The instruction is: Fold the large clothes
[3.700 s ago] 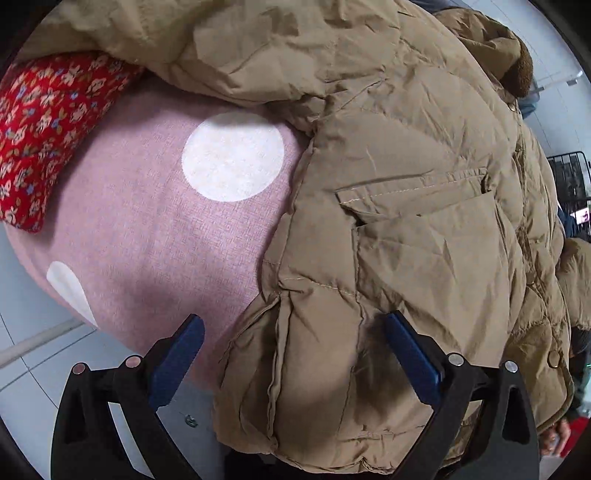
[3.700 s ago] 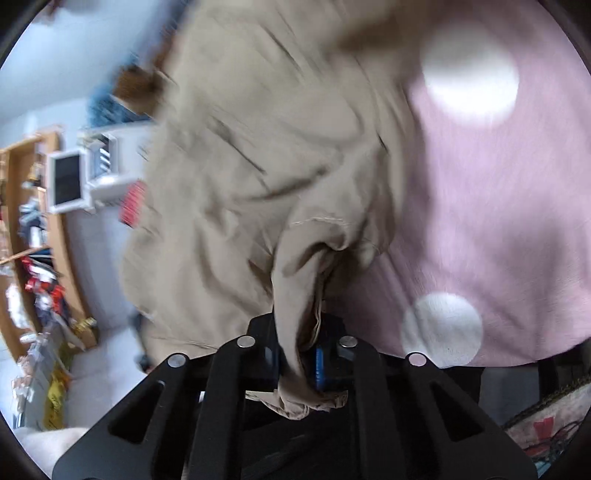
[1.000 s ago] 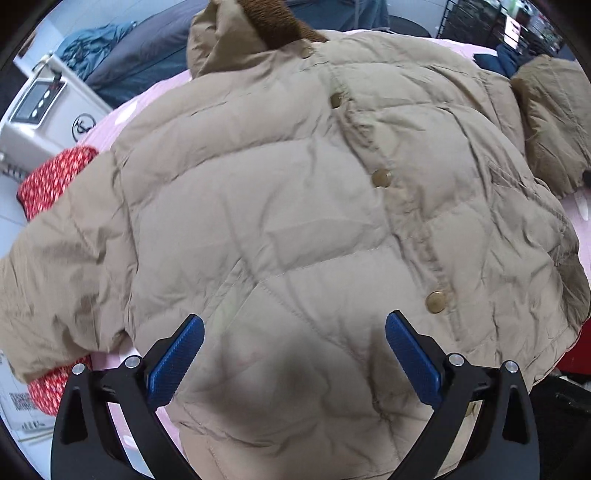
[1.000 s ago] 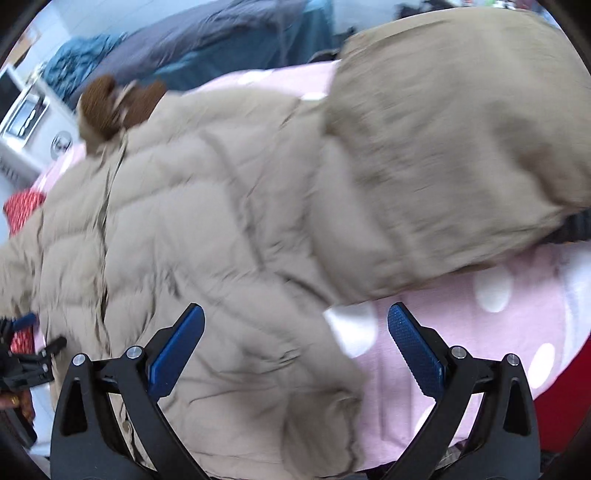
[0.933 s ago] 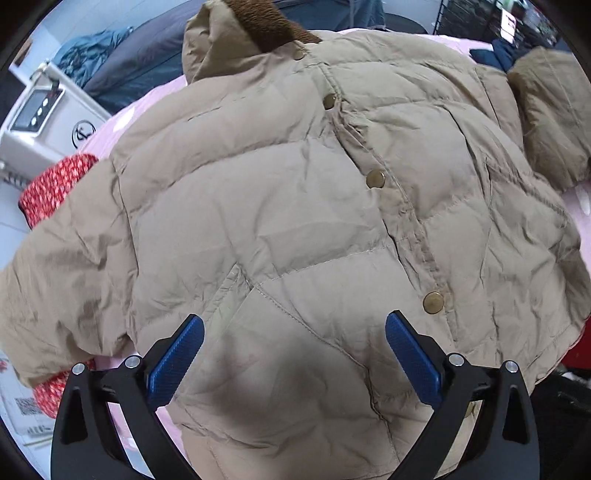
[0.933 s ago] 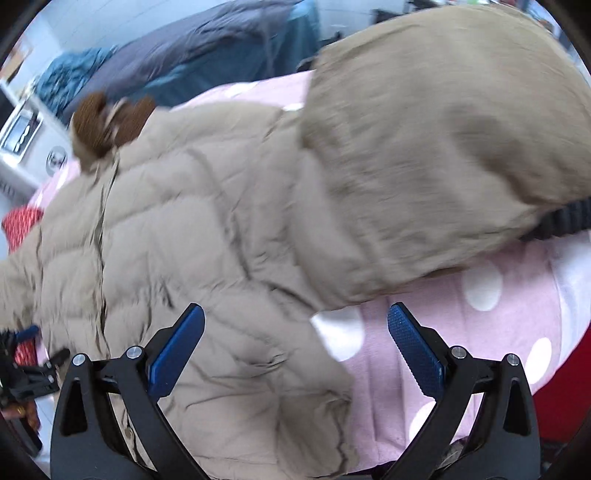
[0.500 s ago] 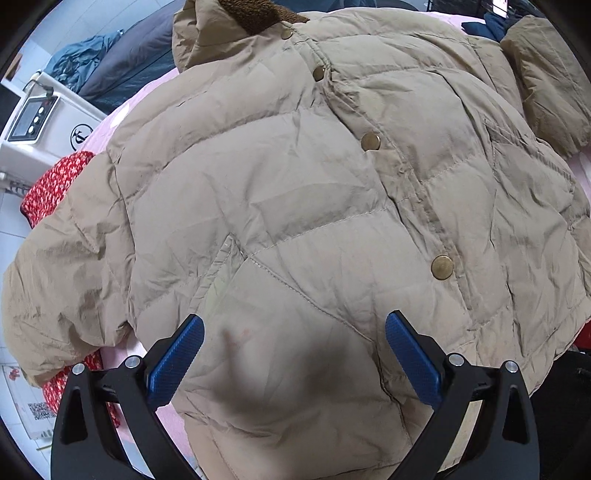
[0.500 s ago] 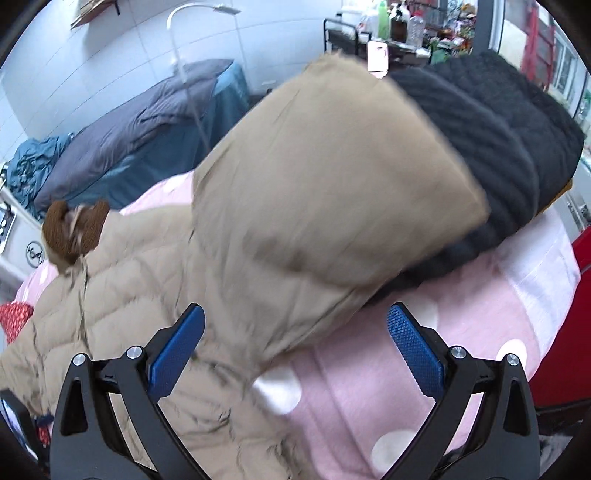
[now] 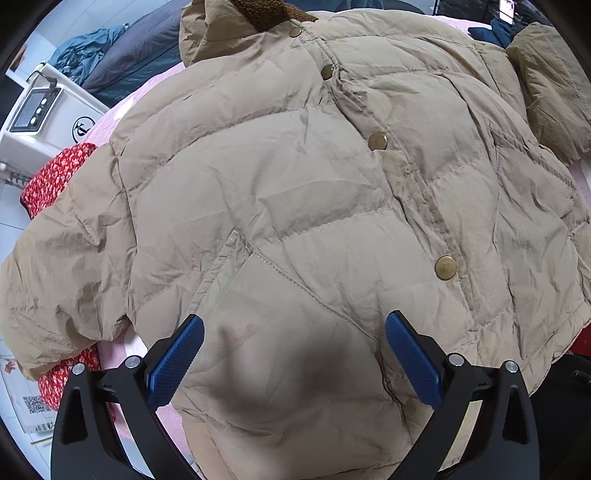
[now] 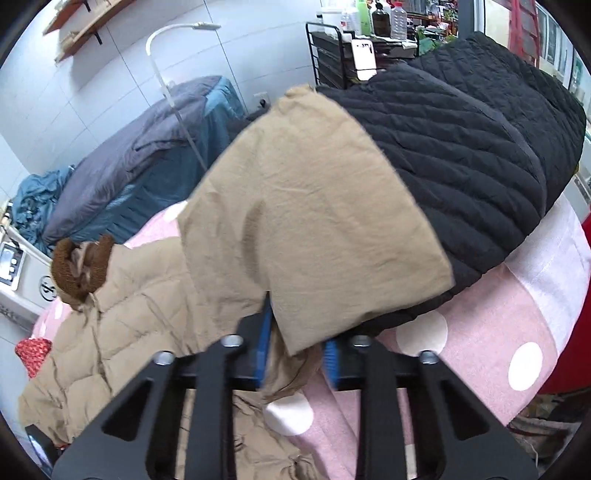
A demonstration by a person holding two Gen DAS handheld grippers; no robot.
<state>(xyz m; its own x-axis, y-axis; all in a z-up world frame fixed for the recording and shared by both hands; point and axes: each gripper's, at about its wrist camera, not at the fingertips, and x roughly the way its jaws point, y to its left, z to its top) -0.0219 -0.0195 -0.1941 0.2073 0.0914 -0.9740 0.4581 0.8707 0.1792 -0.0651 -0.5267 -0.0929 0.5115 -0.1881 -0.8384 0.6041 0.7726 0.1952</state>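
A tan puffer jacket (image 9: 295, 206) with brass snaps and a brown fleece collar (image 9: 266, 14) lies front up on a pink polka-dot surface (image 9: 147, 88). My left gripper (image 9: 293, 354) is open and empty above the jacket's lower front. In the right wrist view the jacket's body (image 10: 122, 317) lies at the lower left. Its right sleeve (image 10: 306, 221) is raised in front of the camera. My right gripper (image 10: 295, 358) is shut on the sleeve's lower edge.
A black quilted garment (image 10: 472, 158) is piled behind the sleeve on the pink surface (image 10: 480, 332). A red floral cloth (image 9: 51, 177) lies under the jacket's left sleeve. A white appliance (image 9: 37, 110) and a bed with grey-blue bedding (image 10: 140, 162) stand behind.
My right gripper has closed on the sleeve's edge and lifted it; it was open half a second ago. My left gripper has dropped slightly closer over the jacket front and stays open.
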